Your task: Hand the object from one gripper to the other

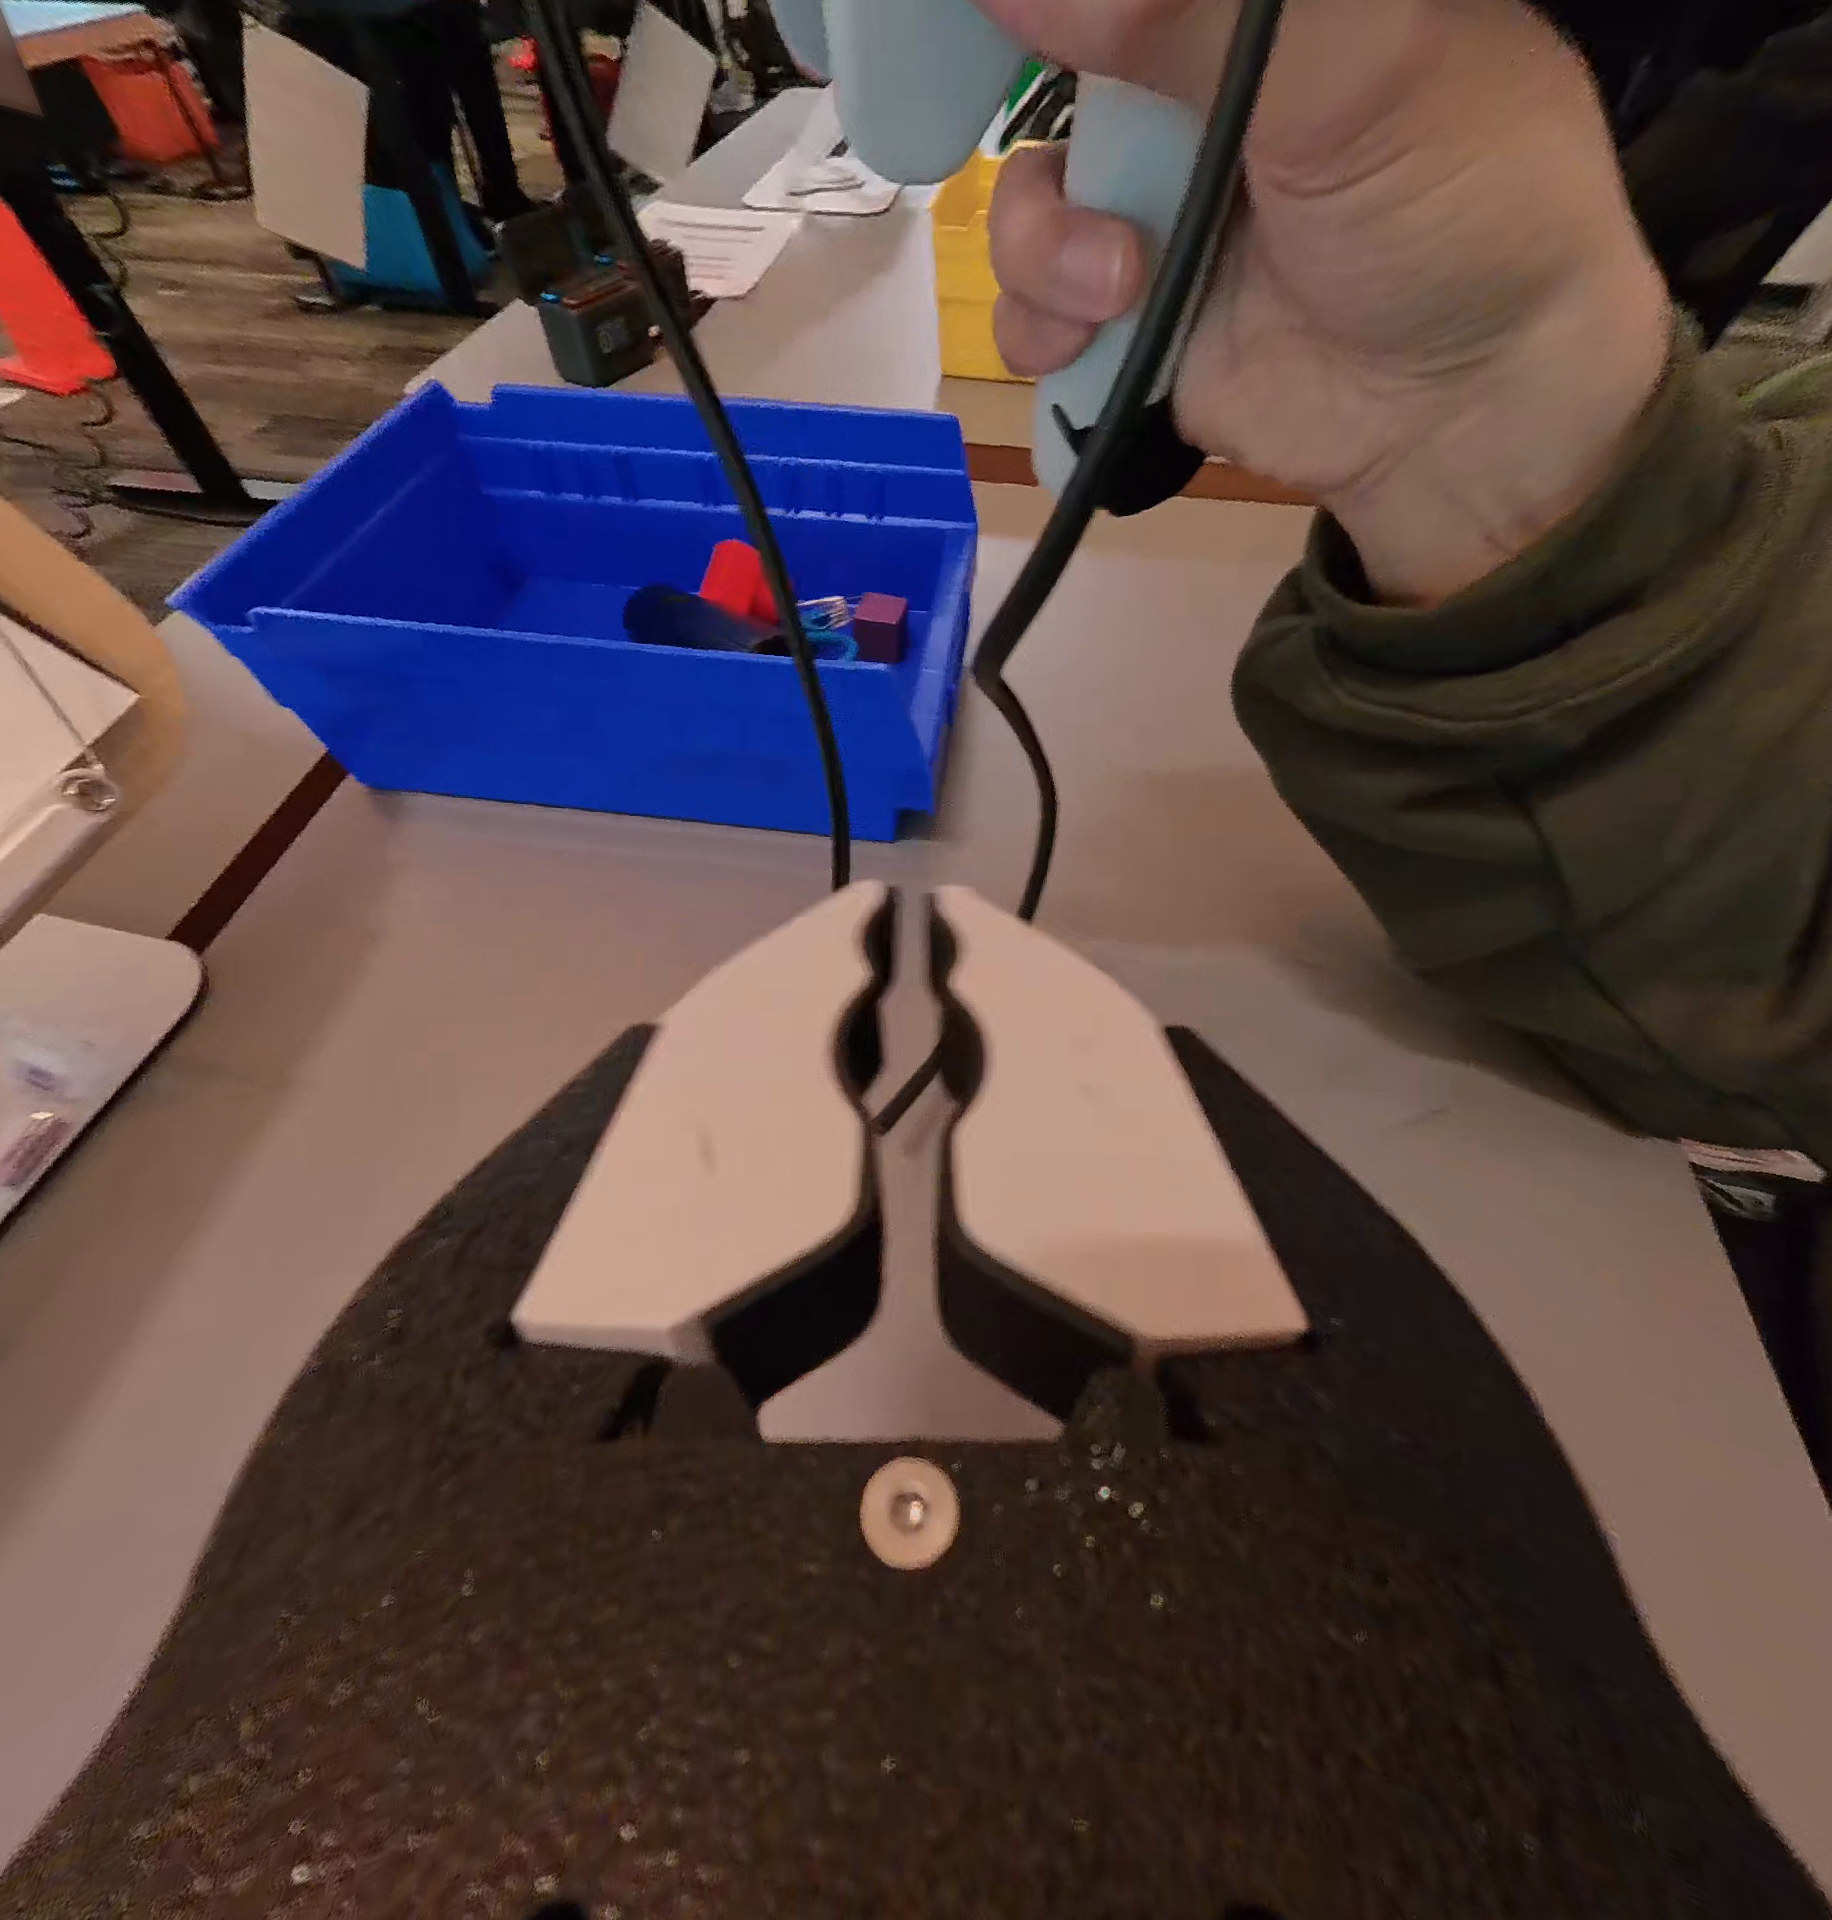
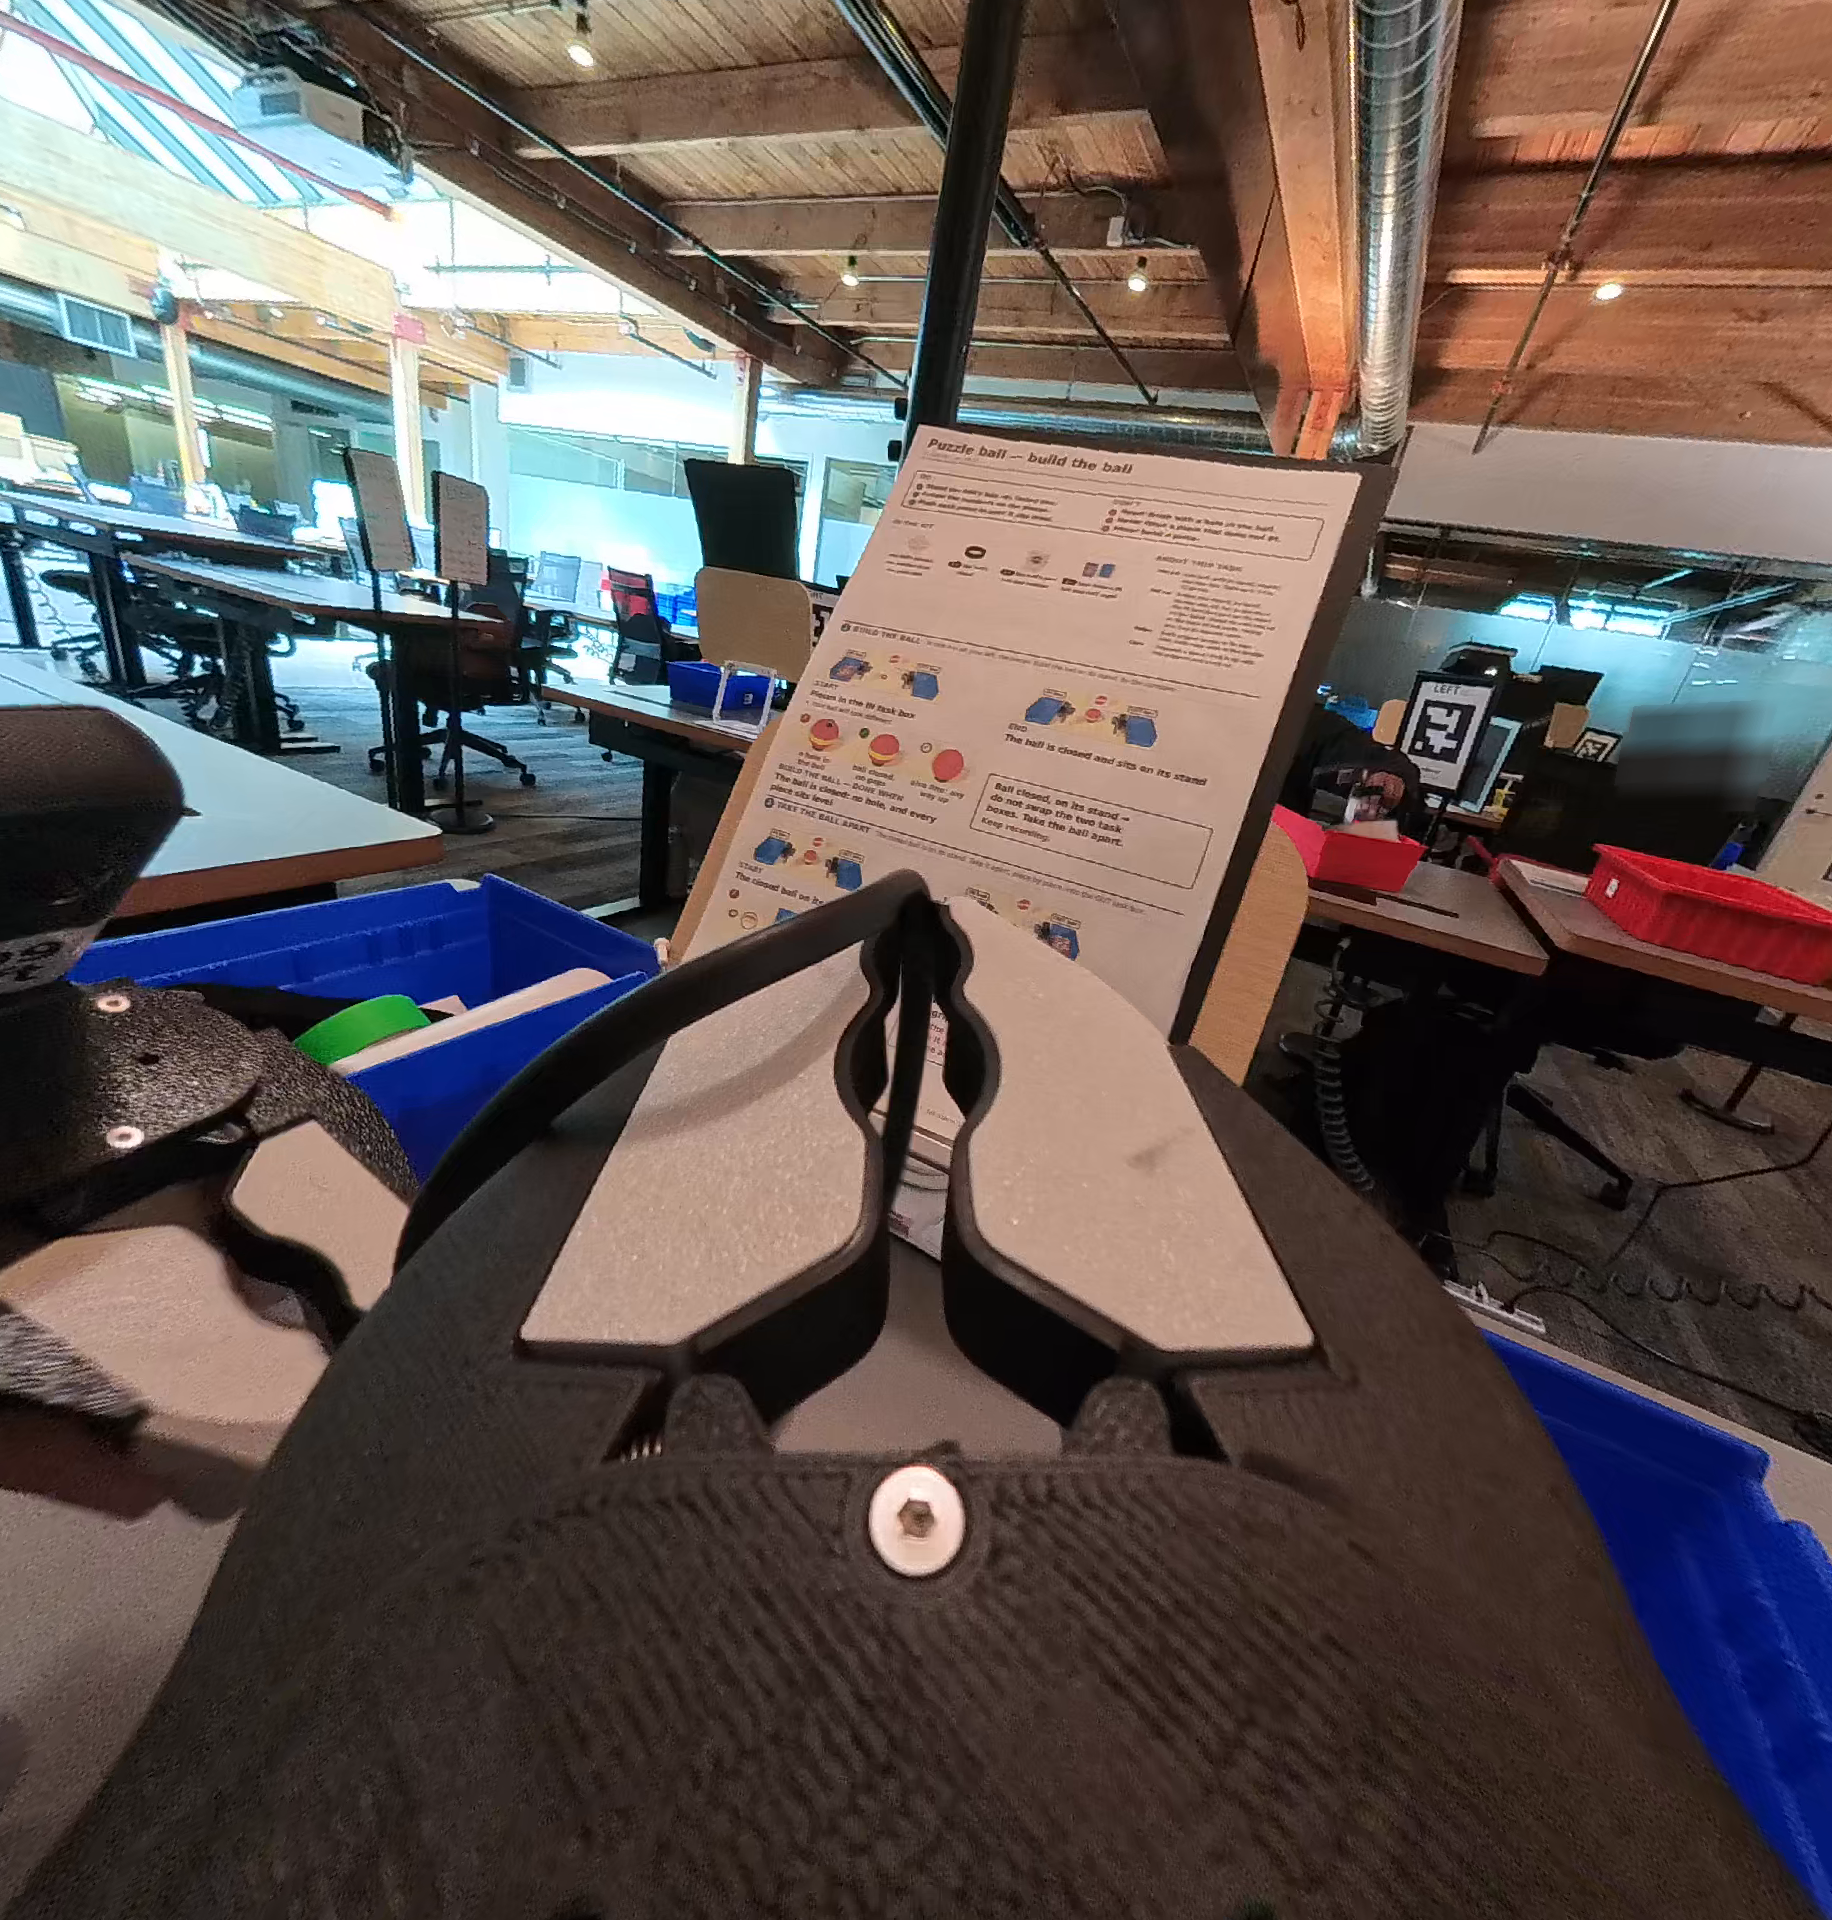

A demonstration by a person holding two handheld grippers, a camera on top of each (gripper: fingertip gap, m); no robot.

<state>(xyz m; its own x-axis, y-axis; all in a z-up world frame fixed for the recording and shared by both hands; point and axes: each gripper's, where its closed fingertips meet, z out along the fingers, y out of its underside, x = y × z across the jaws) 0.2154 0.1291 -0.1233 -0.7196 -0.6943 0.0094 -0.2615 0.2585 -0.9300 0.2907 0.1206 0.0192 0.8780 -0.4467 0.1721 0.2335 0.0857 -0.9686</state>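
The object is a thin black cable [image 1: 1031,551]. In the left wrist view it hangs from above in two strands and runs between the nearly closed fingers of my left gripper [image 1: 912,899], which is shut on it above the grey table [image 1: 455,997]. A hand [image 1: 1411,260] in an olive sleeve holds the right gripper's pale blue handle [image 1: 1109,260] at the upper right. In the right wrist view my right gripper [image 2: 922,904] is shut on the cable [image 2: 901,1039], which arcs off left toward the left gripper [image 2: 299,1247] close beside it.
A blue bin [image 1: 538,707] with red, dark blue and purple pieces stands beyond the left gripper. A second blue bin [image 2: 413,935] holds a green tape roll. An instruction sheet on a stand [image 2: 1047,727] rises just ahead. Another blue bin's rim [image 2: 1670,1558] is at the lower right. Some 15 cm of space lies between my two pairs of fingers.
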